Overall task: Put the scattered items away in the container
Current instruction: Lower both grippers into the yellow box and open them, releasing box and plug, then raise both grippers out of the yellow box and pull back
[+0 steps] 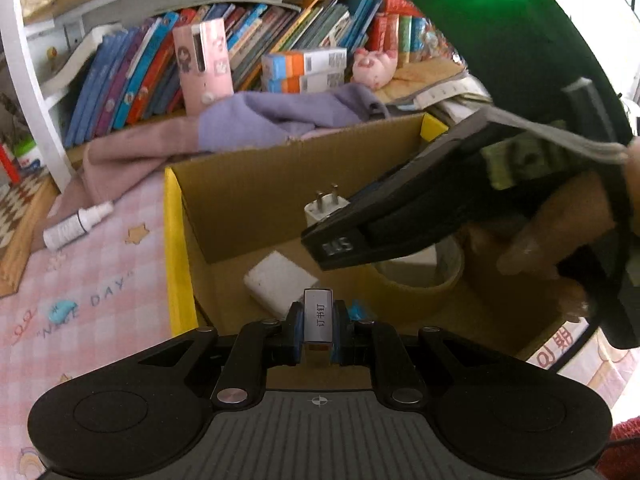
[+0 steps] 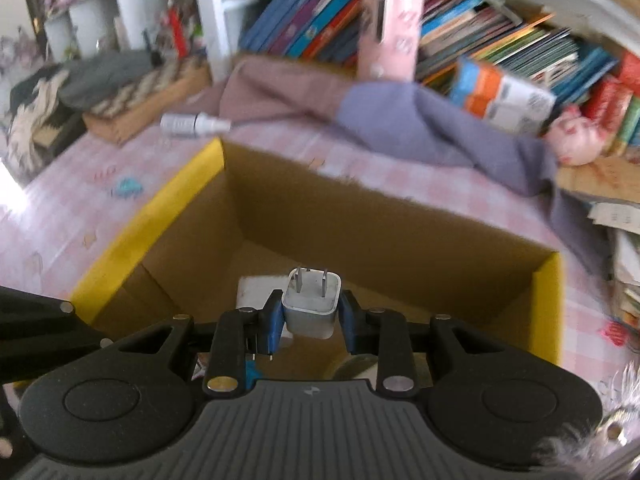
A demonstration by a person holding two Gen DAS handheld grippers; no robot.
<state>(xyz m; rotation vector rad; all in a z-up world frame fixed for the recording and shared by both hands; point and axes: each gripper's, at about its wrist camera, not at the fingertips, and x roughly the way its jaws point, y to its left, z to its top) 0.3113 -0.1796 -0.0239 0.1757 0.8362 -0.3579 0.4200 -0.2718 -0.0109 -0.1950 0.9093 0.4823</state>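
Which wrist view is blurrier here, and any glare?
Right wrist: motion blur smears the books and spray bottle; the held charger plug stays sharp; window glare at left edge. Left wrist: mostly sharp, staple box label readable; green LED flare at top.

Books (image 1: 168,64) fill the shelf at the top. A pink pig toy (image 1: 374,67) sits beside purple cloth (image 1: 280,116).

A box (image 1: 248,184) is set on the desk (image 1: 92,280), with a tape roll (image 1: 416,280) and a block (image 1: 280,282) inside. A bottle (image 1: 78,226) is laid left of the box. Cloths (image 1: 256,120) are heaped behind it, and books (image 1: 160,68) are shelved behind those.
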